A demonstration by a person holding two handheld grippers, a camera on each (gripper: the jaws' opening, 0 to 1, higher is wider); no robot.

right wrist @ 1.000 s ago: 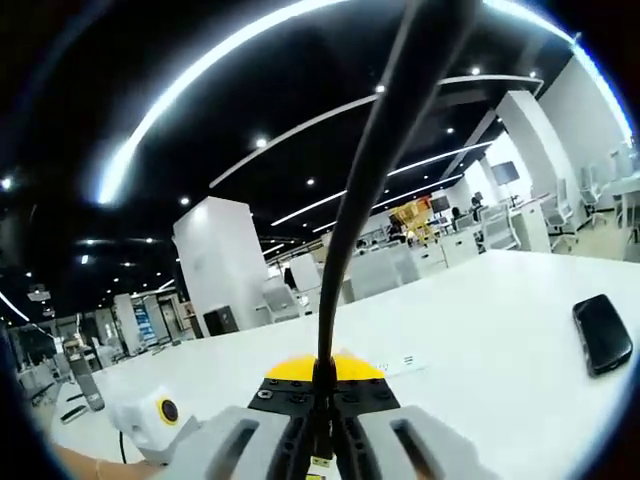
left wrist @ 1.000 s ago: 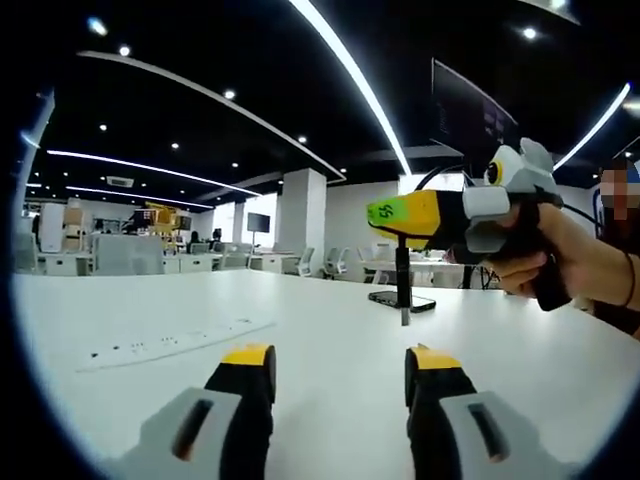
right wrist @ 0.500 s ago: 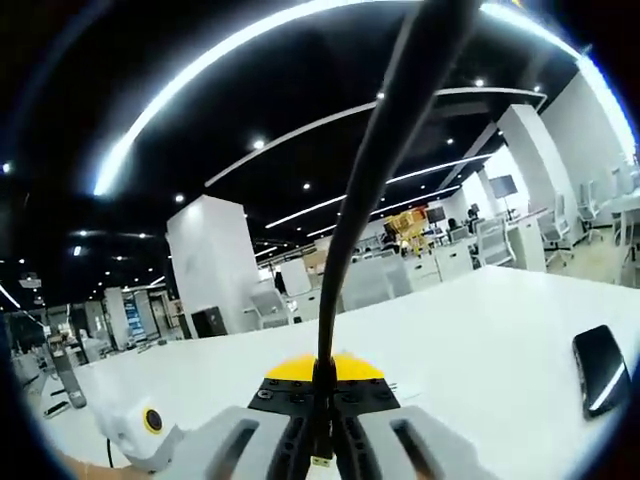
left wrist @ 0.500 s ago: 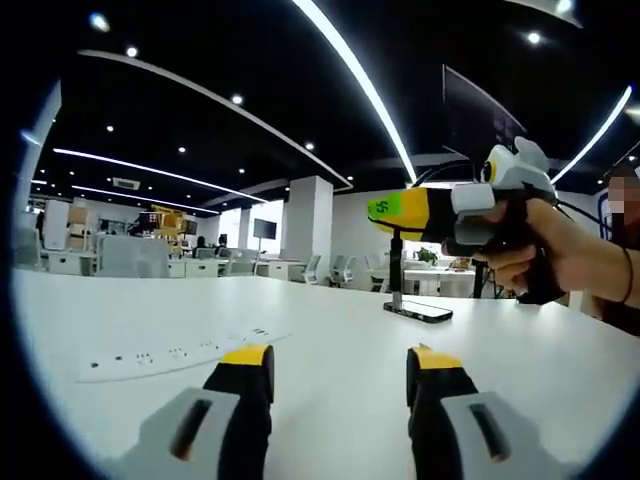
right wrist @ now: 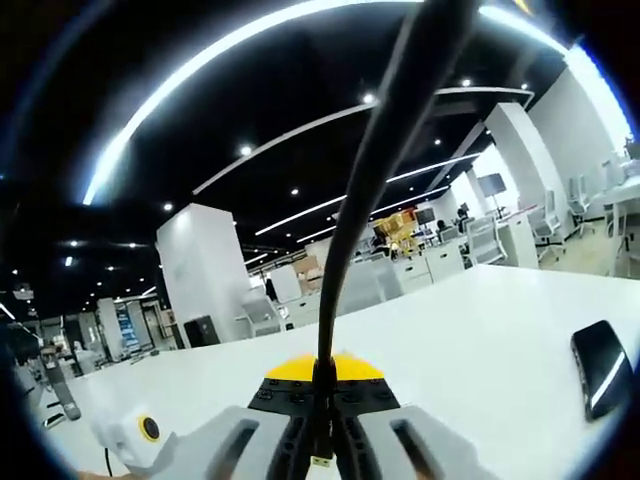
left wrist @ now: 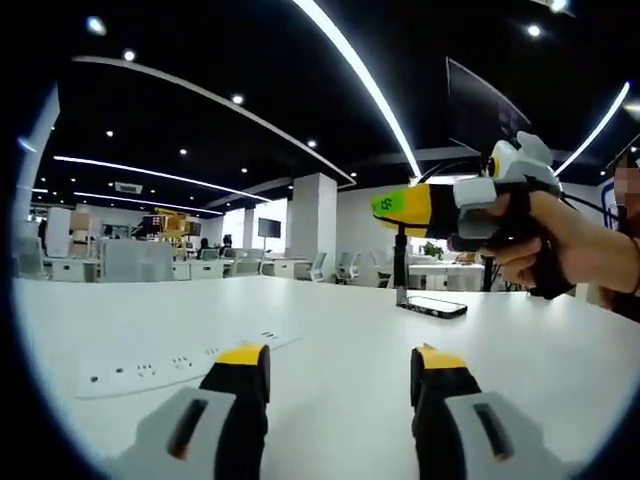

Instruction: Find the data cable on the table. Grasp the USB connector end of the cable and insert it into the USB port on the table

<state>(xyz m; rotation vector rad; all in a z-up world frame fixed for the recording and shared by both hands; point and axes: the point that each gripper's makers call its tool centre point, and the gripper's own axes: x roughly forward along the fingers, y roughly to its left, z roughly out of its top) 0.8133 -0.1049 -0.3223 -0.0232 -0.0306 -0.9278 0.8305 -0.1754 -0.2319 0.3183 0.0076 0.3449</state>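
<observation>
The data cable (left wrist: 400,262) hung as a short dark stub straight below the tips of the right gripper (left wrist: 392,207), which a hand (left wrist: 540,245) held up above the table (left wrist: 330,320), ahead and to the right of the left gripper (left wrist: 340,362). The left gripper's own jaws stood apart with nothing between them. Over the last second that view had swung a little. The white power strip (left wrist: 170,362), lying just left of the left jaw, had crept nearer to it, and the phone (left wrist: 435,305) beneath the stub had slid rightward along with the right gripper. I took that for the camera shifting, not the things.

From the right gripper view, the jaws were clamped on the cable exactly as they had been a second before. The USB connector (right wrist: 320,460) poked out below them, and the black cord rose forward and up out of sight. The phone stayed off to the right. The left gripper had only drifted lower at the left.

So the grasp looked done. The carry to the strip, where I'd guess the port sits, had hardly begun, and the plug remained well apart from it.
</observation>
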